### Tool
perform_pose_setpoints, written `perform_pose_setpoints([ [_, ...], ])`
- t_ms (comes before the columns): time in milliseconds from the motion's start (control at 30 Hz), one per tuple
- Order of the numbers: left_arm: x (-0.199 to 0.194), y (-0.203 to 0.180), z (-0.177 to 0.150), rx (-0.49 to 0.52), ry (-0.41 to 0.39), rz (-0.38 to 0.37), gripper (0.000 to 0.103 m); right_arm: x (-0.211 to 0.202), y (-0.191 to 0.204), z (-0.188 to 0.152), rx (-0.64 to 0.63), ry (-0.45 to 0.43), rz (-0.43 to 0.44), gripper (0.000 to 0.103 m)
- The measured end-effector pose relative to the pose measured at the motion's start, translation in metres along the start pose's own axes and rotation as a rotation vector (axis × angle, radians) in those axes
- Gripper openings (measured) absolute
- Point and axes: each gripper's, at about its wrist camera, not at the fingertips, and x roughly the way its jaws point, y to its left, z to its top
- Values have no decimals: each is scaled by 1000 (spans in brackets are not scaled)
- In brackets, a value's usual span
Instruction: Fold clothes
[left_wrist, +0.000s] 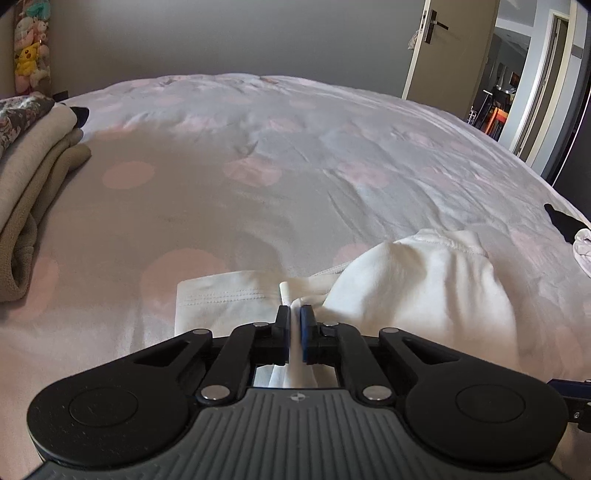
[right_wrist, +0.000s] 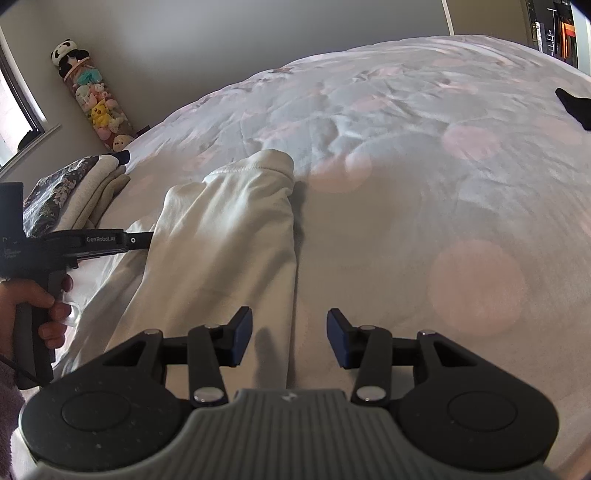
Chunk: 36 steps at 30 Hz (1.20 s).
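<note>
1. Nearest in the left wrist view, at six o'clock, the left gripper (left_wrist: 294, 317) has its fingers clenched on a bunched fold of the white garment (left_wrist: 424, 291); the cloth runs back between the pads toward the camera.

2. In the right wrist view the right gripper (right_wrist: 290, 338) hangs over the near end of the same white garment (right_wrist: 221, 240) with its fingers released and about half spread. Nothing is between them; the cloth's right edge lies just below the gap.

3. The garment lies rumpled on the bed (left_wrist: 295, 147), running from six toward eleven o'clock in the right view, its ribbed end farthest from the camera. I judge this piece barely begun: one edge gathered, no clean fold laid yet.

4. At nine o'clock in the right view a hand (right_wrist: 33, 306) holds the left tool's handle, and its black bar reads "GenRobot.AI". A smaller label on the body is too small to read.

5. Farther off, at nine to ten o'clock, a stack of folded clothes (left_wrist: 33, 177) sits on the bed, which suggests part of the job is done.

6. At three o'clock in the left view a dark item (left_wrist: 565, 221) and a white one (left_wrist: 583, 251) lie loose, probably left to fold.
</note>
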Motion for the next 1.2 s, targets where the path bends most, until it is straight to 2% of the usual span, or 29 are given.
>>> perform_pose_setpoints([
  [267,-51,-12,16,79,-141,-2,2,-3,2,-1,-1,-7,5,48],
  [400,-48,12,17,14,-129,40,2,-4,3,-1,-8,-14,9,48],
  [600,-18,46,-5,-93,-60,65,2,0,2,-2,-18,-6,6,48],
  [800,-14,68,-12,-206,-54,-8,7,1,10,14,-44,-37,22,46],
  [867,-21,70,-10,-219,-70,-9,11,3,15,24,-62,-49,35,39],
  [933,-32,68,-7,-214,-95,14,11,10,25,38,-107,-60,49,24],
  [1000,-45,64,-5,-209,-132,25,11,20,35,50,-151,-69,51,21],
  [1067,-52,57,-3,-206,-155,-23,11,31,45,60,-187,-72,50,19],
  [1100,-50,53,-2,-189,-140,-52,11,37,48,64,-199,-68,51,16],
  [1200,-32,35,-4,-81,-78,-55,11,62,54,71,-232,-41,37,12],
])
